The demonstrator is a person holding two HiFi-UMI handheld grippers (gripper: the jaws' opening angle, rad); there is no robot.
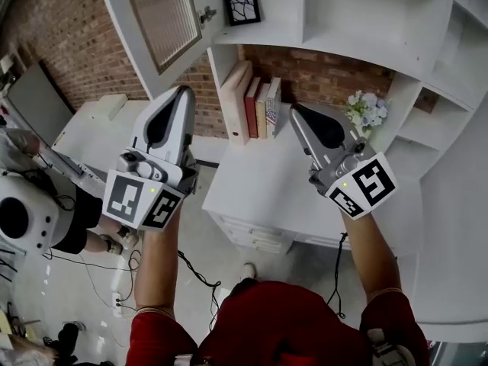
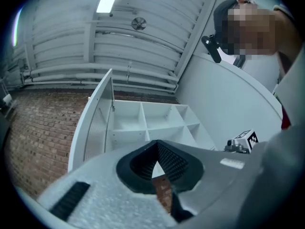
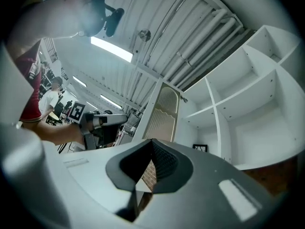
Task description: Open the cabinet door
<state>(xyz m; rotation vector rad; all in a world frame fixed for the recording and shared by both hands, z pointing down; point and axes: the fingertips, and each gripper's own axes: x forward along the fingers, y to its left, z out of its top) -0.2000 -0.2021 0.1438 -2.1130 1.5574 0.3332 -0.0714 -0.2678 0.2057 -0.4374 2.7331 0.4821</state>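
The cabinet door (image 1: 156, 17) stands wide open from the white shelves (image 1: 358, 44), above the left gripper (image 1: 183, 91). Both that and the right gripper (image 1: 296, 110) have their jaws pressed together, seemingly on nothing, clear of the door.

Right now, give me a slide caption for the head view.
Left gripper and right gripper hover shut and empty before the white shelving, cabinet door standing open.

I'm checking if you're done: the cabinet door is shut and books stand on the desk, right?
No. The cabinet door is open, angled out from the shelves, as the head view shows. Books do stand on the desk.
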